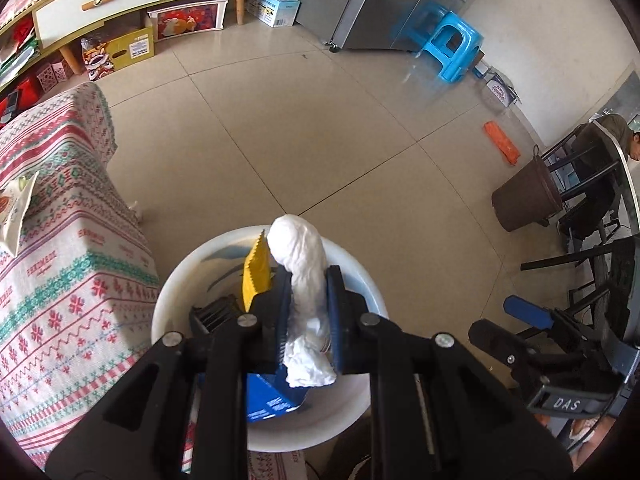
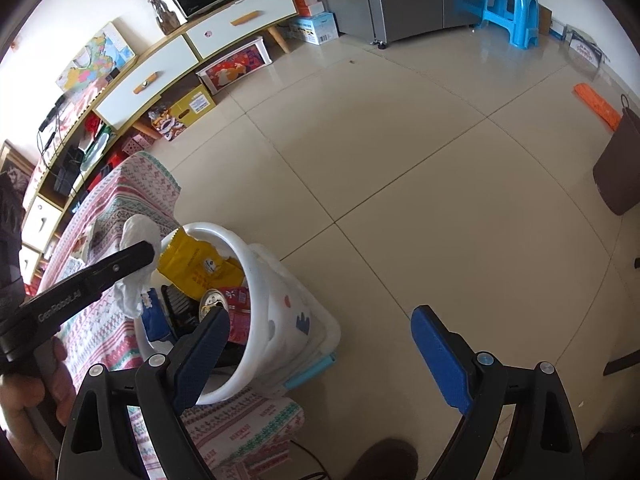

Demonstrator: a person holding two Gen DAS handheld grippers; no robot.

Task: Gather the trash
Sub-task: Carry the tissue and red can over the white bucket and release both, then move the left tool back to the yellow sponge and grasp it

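Observation:
My left gripper (image 1: pixel 307 280) is shut on a crumpled white tissue (image 1: pixel 300 264) and holds it over the white bin (image 1: pixel 172 304). The bin holds a yellow wrapper (image 1: pixel 256 272) and a blue carton (image 1: pixel 268 400). In the right wrist view the left gripper (image 2: pixel 150 254) holds the tissue (image 2: pixel 134 284) just above the bin (image 2: pixel 280 304), which contains a yellow bag (image 2: pixel 196 264), a can (image 2: pixel 214 300) and a red wrapper (image 2: pixel 240 312). My right gripper (image 2: pixel 320 328) is open and empty, to the right of the bin.
The bin stands at the edge of a table with a patterned cloth (image 1: pixel 60 240); a snack packet (image 1: pixel 14 208) lies on it. A brown bucket (image 1: pixel 524 196), an orange object (image 1: pixel 502 142), a blue stool (image 1: pixel 452 44) and a cabinet (image 2: pixel 168 64) stand around the tiled floor.

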